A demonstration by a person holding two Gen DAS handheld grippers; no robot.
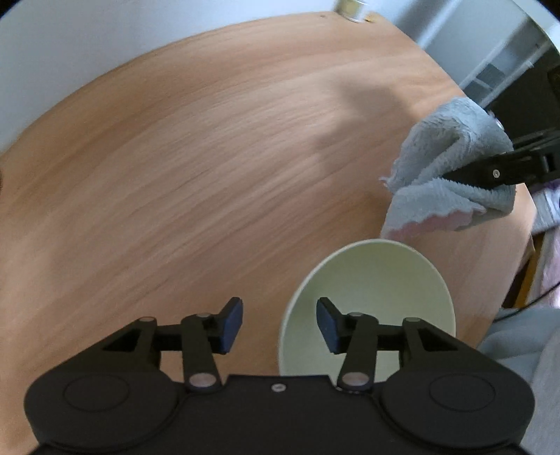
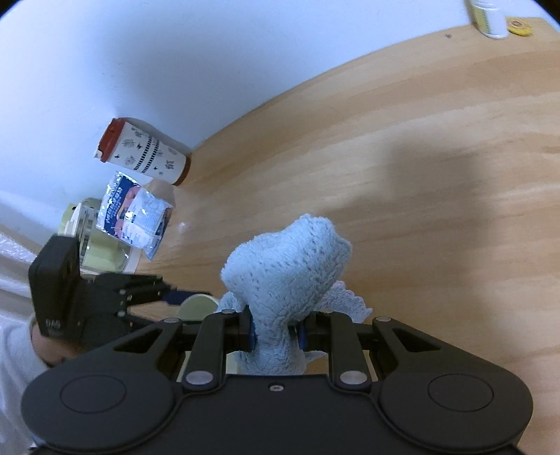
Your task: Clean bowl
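Observation:
A pale green-white bowl (image 1: 378,280) stands upright on the wooden table (image 1: 175,175), near its right edge. My left gripper (image 1: 280,325) hangs over the bowl's left rim with its jaws open; one blue pad is outside the rim and one over the inside, and neither touches it. My right gripper (image 2: 276,332) is shut on a bunched light-blue towel cloth (image 2: 290,266). In the left wrist view the cloth (image 1: 448,168) is held just beyond the bowl, above the table. The right wrist view shows only a sliver of the bowl (image 2: 197,306) beside the left gripper (image 2: 175,295).
A patterned cup with a red lid (image 2: 143,154), a foil packet (image 2: 133,217) and a clear container (image 2: 94,245) crowd the table's left end by the white wall. A white bottle (image 2: 490,17) and a yellow disc (image 2: 519,26) sit at the far edge. A grey sleeve (image 1: 525,350) is at the right.

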